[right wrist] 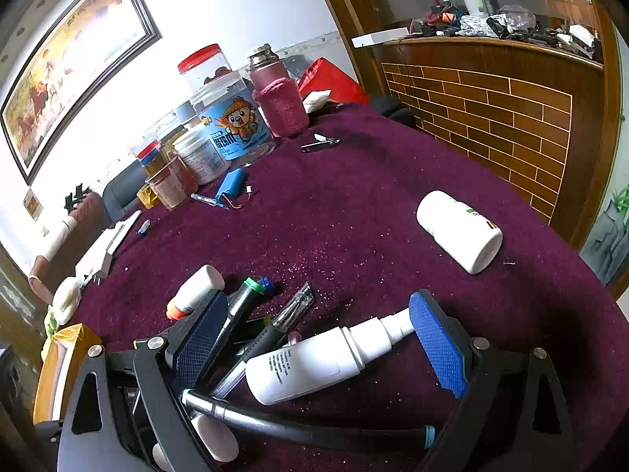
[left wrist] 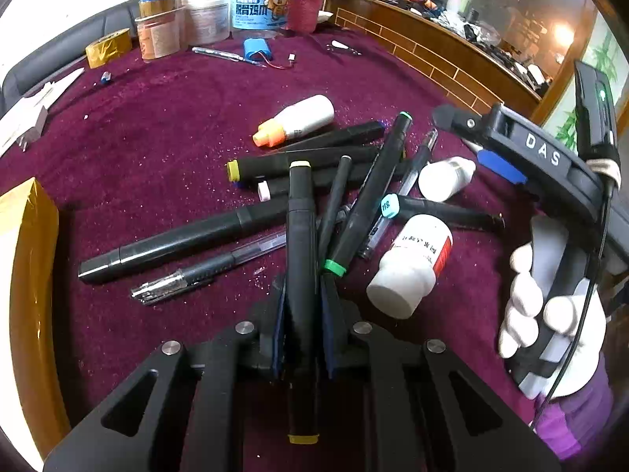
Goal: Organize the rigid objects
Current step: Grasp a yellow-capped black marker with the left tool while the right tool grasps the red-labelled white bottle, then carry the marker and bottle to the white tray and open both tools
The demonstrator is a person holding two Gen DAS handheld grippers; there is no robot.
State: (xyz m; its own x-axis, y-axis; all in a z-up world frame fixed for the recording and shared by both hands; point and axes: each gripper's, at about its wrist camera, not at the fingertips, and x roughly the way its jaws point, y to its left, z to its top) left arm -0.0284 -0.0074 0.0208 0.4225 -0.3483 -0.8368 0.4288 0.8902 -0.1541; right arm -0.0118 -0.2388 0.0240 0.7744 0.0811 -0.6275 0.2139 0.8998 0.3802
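Observation:
My left gripper (left wrist: pixel 302 299) is shut on a black marker with yellow caps (left wrist: pixel 300 236), held lengthwise over a pile of black markers and pens (left wrist: pixel 354 181) on the purple cloth. White bottles lie around the pile: one with an orange cap (left wrist: pixel 298 120), one with a red label (left wrist: pixel 412 263), a small one (left wrist: pixel 446 177). My right gripper (right wrist: pixel 322 338) is open, its blue pads either side of a white spray bottle (right wrist: pixel 314 362) lying on the cloth. It also shows in the left wrist view (left wrist: pixel 491 145), at the pile's right.
A white pill bottle (right wrist: pixel 460 232) lies alone at the right. Jars (right wrist: pixel 232 118), a pink flask (right wrist: pixel 279 98), a blue battery pack (right wrist: pixel 230 188) and tape (left wrist: pixel 108 47) stand at the table's far side. A gold box (left wrist: pixel 23 275) sits at the left edge.

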